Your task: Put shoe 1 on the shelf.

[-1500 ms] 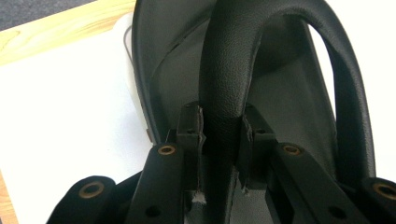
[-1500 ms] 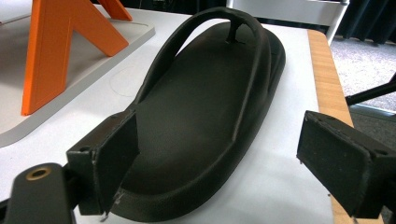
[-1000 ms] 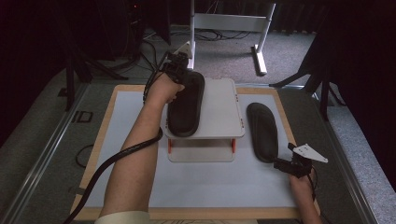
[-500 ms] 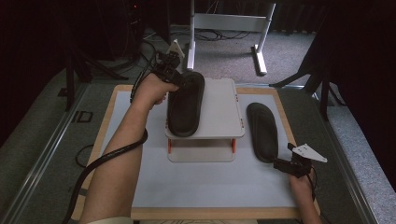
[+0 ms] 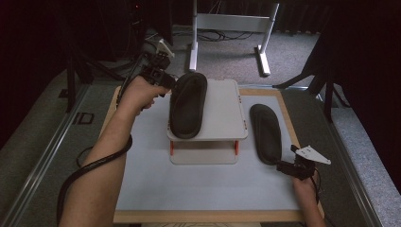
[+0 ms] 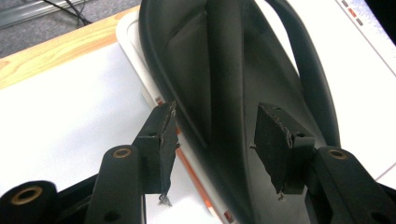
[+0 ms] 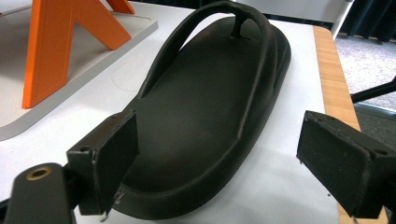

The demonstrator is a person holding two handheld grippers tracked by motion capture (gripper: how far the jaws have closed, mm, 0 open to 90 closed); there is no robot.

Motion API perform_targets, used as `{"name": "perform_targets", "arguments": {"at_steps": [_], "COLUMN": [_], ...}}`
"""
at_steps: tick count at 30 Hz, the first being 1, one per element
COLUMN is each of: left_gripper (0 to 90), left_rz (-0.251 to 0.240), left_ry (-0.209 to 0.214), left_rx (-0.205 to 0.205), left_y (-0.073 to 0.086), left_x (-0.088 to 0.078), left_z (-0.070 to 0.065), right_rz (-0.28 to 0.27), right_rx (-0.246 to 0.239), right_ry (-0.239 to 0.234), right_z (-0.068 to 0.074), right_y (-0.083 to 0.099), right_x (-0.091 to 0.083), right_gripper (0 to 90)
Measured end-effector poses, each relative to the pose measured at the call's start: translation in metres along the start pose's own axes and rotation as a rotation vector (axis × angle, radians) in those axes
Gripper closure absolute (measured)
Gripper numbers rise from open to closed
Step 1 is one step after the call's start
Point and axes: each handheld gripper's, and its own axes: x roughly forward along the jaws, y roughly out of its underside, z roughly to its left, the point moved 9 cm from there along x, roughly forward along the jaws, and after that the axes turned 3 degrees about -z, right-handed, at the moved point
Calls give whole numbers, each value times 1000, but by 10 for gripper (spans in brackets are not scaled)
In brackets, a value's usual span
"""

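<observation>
A matte black rubber flip-flop sandal (image 5: 187,104) lies on the top of a small white plastic two-tier rack with orange posts (image 5: 222,124), the left claw (image 5: 163,79) at its toe end with jaws apart astride the strap. Its twin black sandal (image 5: 265,133) lies flat on the white surface (image 5: 156,184), heel between the parted jaws of the right claw (image 5: 286,166). Both look light, flexible and grippy; I judge the thick sole edge or strap the best hold

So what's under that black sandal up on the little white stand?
The sandal lies on the stand's white top shelf. Orange posts hold that shelf above a lower white base. The space beneath the shelf is hidden.
</observation>
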Motion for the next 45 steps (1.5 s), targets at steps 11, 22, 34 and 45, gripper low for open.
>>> {"name": "perform_targets", "arguments": {"at_steps": [11, 22, 34, 45], "left_gripper": [401, 298, 213, 208], "left_rz": [-72, -158, -229, -336], "left_ry": [36, 43, 3, -13], "left_rx": [-12, -19, -29, -74], "left_y": [27, 59, 88, 120], "left_x": [-5, -6, 3, 22], "left_z": [17, 30, 40, 53], "right_rz": [9, 8, 7, 3], "right_rx": [-5, -7, -8, -14], "right_ry": [4, 5, 5, 9], "right_z": [1, 1, 1, 1], "right_y": [1, 1, 1, 1], "right_x": [1, 1, 0, 0], "right_gripper": [121, 121, 121, 122]}}
